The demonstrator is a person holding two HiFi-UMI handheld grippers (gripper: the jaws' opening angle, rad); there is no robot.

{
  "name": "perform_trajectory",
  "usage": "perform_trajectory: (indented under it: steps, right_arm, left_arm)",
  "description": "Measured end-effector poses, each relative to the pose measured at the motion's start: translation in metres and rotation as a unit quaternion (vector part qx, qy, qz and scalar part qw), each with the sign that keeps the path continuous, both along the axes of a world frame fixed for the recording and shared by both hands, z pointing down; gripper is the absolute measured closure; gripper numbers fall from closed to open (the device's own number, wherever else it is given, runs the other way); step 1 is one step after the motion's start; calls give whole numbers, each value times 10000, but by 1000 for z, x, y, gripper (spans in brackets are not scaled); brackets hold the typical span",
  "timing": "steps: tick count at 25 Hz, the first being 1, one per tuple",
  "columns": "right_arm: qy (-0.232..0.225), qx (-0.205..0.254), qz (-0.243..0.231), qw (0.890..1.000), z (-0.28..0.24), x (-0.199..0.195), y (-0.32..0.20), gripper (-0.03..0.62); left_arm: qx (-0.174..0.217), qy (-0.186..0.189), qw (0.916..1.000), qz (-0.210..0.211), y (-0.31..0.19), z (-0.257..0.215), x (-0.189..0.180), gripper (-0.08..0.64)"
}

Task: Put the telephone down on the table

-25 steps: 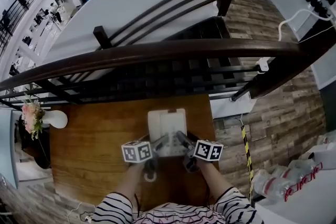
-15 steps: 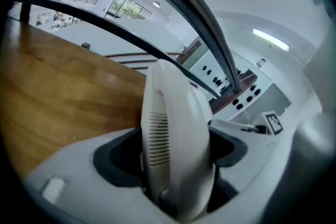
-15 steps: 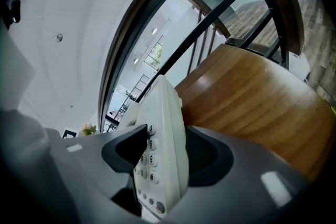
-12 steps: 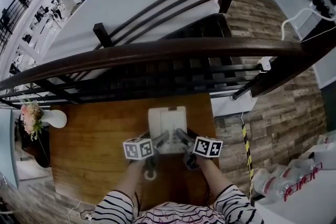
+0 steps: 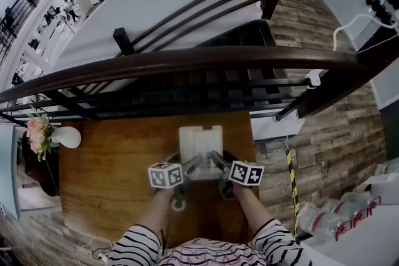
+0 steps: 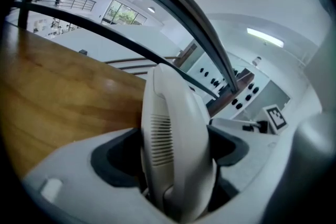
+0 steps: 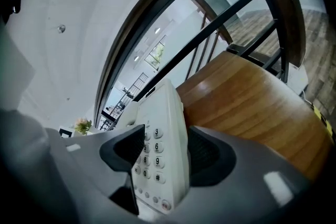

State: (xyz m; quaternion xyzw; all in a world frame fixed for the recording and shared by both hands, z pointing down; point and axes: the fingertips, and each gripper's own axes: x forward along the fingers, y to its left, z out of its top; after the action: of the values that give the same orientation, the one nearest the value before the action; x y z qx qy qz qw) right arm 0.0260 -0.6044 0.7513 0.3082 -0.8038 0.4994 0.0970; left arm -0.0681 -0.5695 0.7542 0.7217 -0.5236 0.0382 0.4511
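A white telephone (image 5: 199,141) lies flat on the wooden table (image 5: 112,165), with both grippers at its near end. In the left gripper view its handset (image 6: 176,113) stands between the dark pads, and my left gripper (image 5: 189,167) is shut on it. The right gripper view shows the keypad side (image 7: 157,139) of the telephone between my right gripper's (image 5: 216,164) jaws. Those jaws have just been opening, and a thin dark gap shows at the telephone's right edge. The phone's near end is hidden by the jaws in the head view.
A white vase (image 5: 67,137) with pink flowers (image 5: 38,134) stands at the table's far left corner. A dark wooden railing (image 5: 187,62) runs just beyond the table's far edge. The cord's loop (image 5: 179,203) lies near the person's striped sleeves. The table's right edge (image 5: 252,152) drops to a plank floor.
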Motion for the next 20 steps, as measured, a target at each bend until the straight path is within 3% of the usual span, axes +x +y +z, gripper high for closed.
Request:
perform_trajectory:
  steps: [14,20]
  right_arm:
    - [79,113,113,9998,-17,8,33,319]
    - [224,227,252,9992,-23,15,50,331]
  left_arm:
    - [231,-148,9994,-188,33,-22,-12,147]
    - [499,-297,9983,-20,49,-36,-8,149]
